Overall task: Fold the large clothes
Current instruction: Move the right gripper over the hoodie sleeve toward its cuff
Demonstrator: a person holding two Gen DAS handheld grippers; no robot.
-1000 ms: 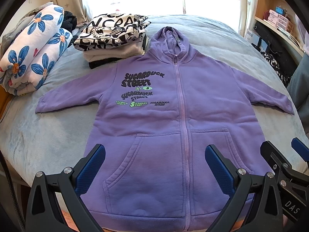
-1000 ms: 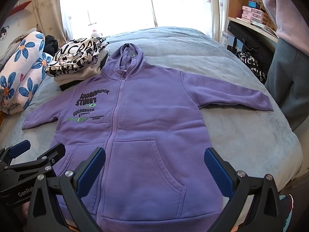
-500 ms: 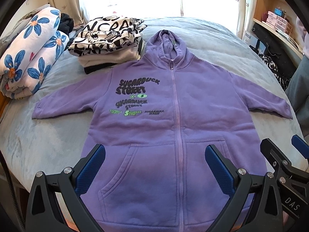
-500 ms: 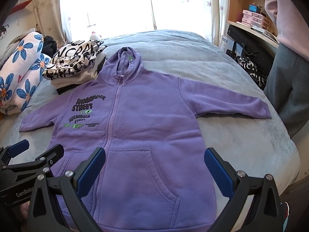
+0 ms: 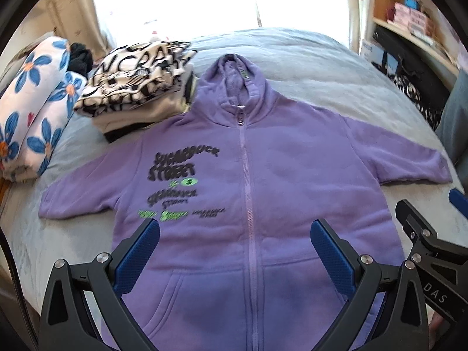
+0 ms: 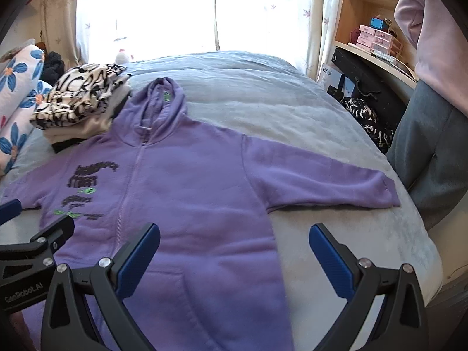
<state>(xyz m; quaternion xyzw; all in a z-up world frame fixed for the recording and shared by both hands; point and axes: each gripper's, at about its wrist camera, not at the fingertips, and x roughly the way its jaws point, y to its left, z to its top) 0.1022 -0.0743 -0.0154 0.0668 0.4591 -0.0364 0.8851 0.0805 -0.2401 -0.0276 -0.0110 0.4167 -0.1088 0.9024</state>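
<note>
Compared with a second ago, both cameras have pulled back and up from the purple hoodie (image 5: 248,204), which lies flat, zipped, sleeves spread on the grey bed (image 5: 307,67), while the left gripper (image 5: 235,251) and right gripper (image 6: 234,253) remain spread wide, holding nothing.

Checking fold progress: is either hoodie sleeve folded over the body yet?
No, the hoodie lies flat with both sleeves spread out sideways.

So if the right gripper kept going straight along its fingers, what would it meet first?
Probably the purple hoodie: the open right gripper points at its side edge below the spread sleeve, with bare grey bedspread just beside. Depth is unclear.
</note>
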